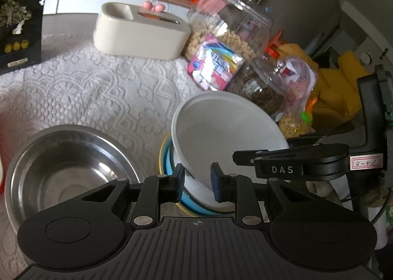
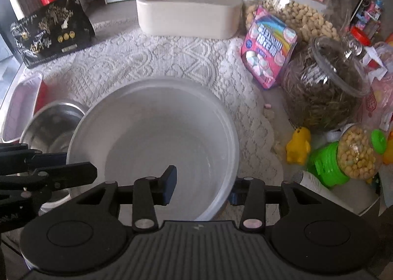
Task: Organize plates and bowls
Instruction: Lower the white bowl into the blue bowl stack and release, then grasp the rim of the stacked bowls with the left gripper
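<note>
The right tongs (image 2: 203,188) grip the near rim of the white round plastic bowl (image 2: 157,137), one finger inside and one outside the wall. The bowl hangs tilted above a blue bowl with a yellow rim (image 1: 169,164) at the bench's near edge. The left tongs (image 1: 197,180) stand narrowly parted beside the white bowl, holding nothing. A round stainless steel bowl (image 1: 63,164) sits just to the left. Farther back, on the white lace cloth (image 1: 98,88), stands a cream oblong container (image 2: 189,15).
</note>
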The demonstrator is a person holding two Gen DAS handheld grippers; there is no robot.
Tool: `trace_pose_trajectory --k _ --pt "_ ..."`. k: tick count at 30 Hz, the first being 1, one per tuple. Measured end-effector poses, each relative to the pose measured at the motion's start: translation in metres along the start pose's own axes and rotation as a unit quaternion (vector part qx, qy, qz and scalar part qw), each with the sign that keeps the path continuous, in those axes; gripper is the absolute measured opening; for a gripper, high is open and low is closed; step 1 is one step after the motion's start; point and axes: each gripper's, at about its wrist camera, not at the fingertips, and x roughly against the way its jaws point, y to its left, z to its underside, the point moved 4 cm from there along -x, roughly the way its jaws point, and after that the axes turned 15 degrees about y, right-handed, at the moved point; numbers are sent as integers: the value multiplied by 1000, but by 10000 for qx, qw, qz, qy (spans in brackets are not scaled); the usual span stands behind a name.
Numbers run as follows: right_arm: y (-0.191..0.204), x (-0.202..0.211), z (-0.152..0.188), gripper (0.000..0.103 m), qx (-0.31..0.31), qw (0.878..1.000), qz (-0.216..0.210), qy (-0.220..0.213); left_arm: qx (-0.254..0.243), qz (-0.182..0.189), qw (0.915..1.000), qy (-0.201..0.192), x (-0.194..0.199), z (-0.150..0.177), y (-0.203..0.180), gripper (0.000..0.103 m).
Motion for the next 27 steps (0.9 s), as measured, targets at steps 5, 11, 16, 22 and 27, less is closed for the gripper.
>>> trace_pose_trajectory --k 5,11,16,22,27 --pt "0 -1 -3 51 36 9996 272 -103 -38 -111 9998 132 -6 2 -2 25" --pt "-10 -2 -2 51 -77 9998 91 -167 -176 -463 9988 5 -8 7 -9 25" --pt "-20 -4 -4 59 -83 9991 -112 -395 284 -405 9988 -13 -14 13 0 26" --pt "-34 -22 -7 59 -20 9979 -483 -431 793 -406 9957 -261 -9 10 8 27" --pt "-39 -41 -15 59 248 9937 -1039 -351 1311 -92 9893 -639 1 17 9 27"
